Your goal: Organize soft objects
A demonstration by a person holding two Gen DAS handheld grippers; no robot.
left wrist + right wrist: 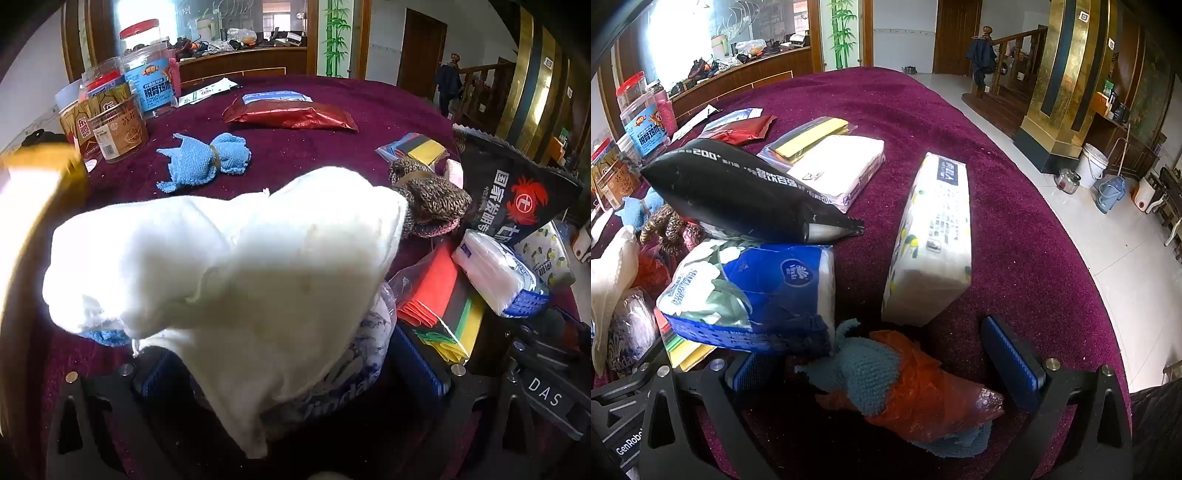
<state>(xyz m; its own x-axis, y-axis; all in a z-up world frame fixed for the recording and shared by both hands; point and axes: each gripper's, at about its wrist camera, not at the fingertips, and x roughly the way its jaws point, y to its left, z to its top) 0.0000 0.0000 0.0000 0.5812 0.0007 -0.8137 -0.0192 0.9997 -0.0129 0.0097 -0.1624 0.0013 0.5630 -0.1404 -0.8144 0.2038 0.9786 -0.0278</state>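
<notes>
A big white cloth (236, 266) fills the left wrist view and drapes over a printed plastic packet (354, 354) between my left gripper's (291, 373) blue pads; whether they grip is hidden. A tied blue cloth (207, 158) and a brown knit bundle (428, 192) lie on the maroon table (295, 155). My right gripper (890, 365) is open around a teal cloth in an orange bag (916, 387), not touching it. The white cloth (609, 280) shows at the left edge of the right wrist view.
Snack jars (122, 110) stand at the far left. A red foil pack (291, 116), a black crab-logo bag (738, 192), tissue packs (753, 288) (934, 243) (842, 162) and coloured bag packets (439, 306) lie around. The table edge (1052, 221) curves right, floor beyond.
</notes>
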